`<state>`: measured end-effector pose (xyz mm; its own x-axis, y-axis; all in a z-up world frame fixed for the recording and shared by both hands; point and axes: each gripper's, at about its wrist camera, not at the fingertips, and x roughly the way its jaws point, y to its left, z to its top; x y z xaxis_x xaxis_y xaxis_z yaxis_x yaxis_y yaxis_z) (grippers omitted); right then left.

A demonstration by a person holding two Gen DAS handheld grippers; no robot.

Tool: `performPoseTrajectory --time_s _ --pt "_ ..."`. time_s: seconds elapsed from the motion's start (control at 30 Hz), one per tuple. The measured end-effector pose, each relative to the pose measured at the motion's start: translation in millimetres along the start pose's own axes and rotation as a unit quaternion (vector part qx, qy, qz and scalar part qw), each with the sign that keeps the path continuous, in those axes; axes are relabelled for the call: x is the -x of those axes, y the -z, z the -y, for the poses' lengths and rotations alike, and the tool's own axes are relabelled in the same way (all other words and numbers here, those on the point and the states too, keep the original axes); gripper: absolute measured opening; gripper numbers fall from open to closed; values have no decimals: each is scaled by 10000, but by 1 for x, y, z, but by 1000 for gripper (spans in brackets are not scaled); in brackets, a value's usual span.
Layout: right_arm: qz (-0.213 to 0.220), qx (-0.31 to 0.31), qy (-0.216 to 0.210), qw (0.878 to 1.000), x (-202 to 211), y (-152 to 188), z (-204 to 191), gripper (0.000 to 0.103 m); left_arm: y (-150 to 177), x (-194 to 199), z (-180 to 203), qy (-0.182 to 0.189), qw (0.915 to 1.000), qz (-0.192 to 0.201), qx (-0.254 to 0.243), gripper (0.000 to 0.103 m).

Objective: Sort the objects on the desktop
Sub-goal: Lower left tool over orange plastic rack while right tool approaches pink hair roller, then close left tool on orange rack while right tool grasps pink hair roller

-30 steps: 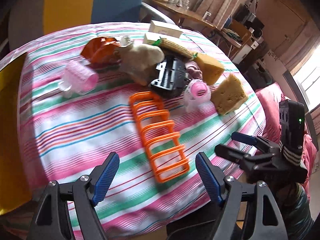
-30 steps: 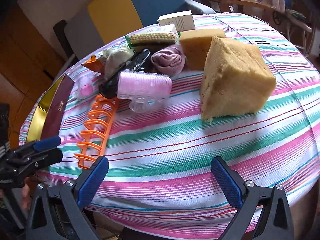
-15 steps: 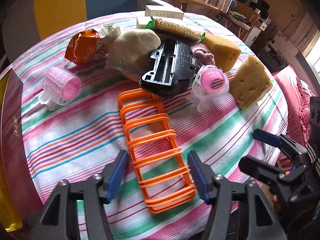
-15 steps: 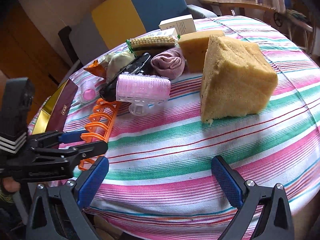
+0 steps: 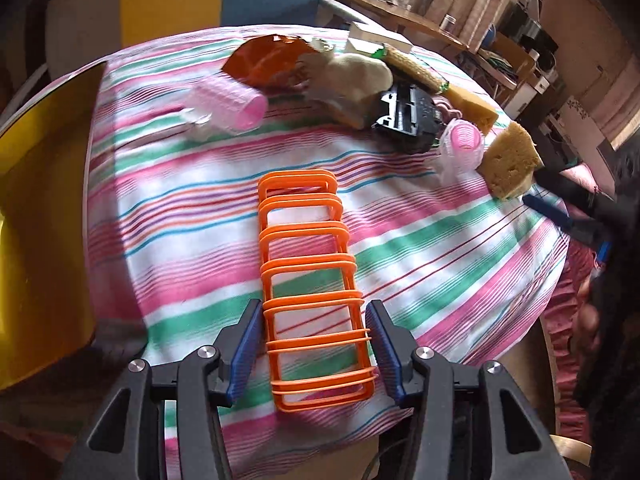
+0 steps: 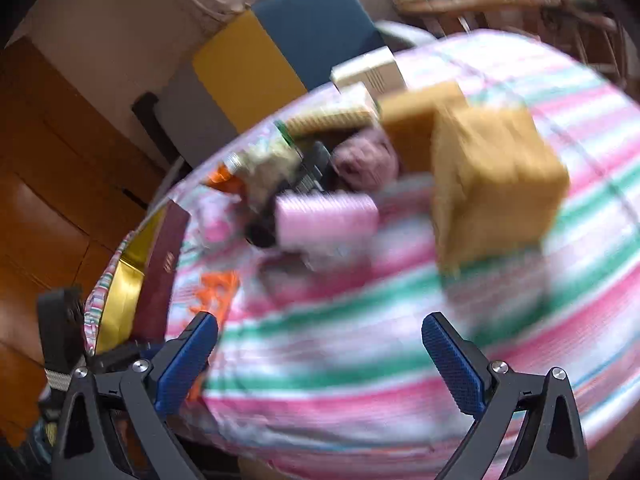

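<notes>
left gripper low over the near edge of the worktop, pointing steeply down, blue fingers closing on either side of the orange rack, pads right against its outer rails near the close end (grasp looks made, though a sliver of gap on the right side cannot be ruled out). rack lying flat on the striped cloth, long axis running away from the camera, near end just short of the worktop edge.

beyond the rack, a loose pile: pink hair roller to the left, well apart from the rack; orange snack packet behind it; beige cloth lump touching a black plastic piece; second pink roller just beside the yellow sponge; another sponge block and a corn-like brush farther back, next to white boxes. gold tray along the left edge.

right gripper off the worktop at the near rim, fingers spread wide, nothing between them. view heavily smeared; big sponge and a pink roller still recognisable ahead, smaller items there too blurred to tell. same gripper visible at the right margin of the left wrist view, dark arm and blue fingertip only.
</notes>
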<state>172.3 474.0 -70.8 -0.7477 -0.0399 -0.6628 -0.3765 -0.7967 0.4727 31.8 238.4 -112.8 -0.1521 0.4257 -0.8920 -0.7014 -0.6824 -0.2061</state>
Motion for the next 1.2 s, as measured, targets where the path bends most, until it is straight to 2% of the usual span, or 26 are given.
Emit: performPoseTrajectory --time_s 0.13,0.27,0.4,0.53,0.67,0.77,0.83,0.97,1.03,1.2 --pt "323 280 -20 9991 -9 -41 -22 103 2 3 -3 95 9999 72 107 53" --pt "5 260 -117 9996 -47 -69 -28 103 4 4 -6 177 9997 124 150 53" --pt "-577 223 -381 9974 -68 -61 -26 103 5 6 -12 320 9991 165 222 53" --pt "-794 334 -677 9940 -51 -36 -29 103 5 6 -13 375 9988 178 274 55" --pt "-1116 380 -696 9906 -35 1 -27 103 7 5 -10 347 9989 217 239 56" --pt "-1031 336 -410 9933 -23 21 -20 103 7 5 -9 341 9989 246 196 57" --pt "-757 373 -155 9963 -11 26 -17 103 7 4 -8 336 9990 267 149 58" --pt "-503 862 390 9942 -2 26 -18 103 7 3 -4 239 9993 283 32 58" --pt "-497 1109 542 9911 -5 23 -20 101 7 2 -4 219 9994 281 1 58" --pt "-547 1710 588 9820 -18 17 -27 98 7 4 -6 265 9993 275 35 58"
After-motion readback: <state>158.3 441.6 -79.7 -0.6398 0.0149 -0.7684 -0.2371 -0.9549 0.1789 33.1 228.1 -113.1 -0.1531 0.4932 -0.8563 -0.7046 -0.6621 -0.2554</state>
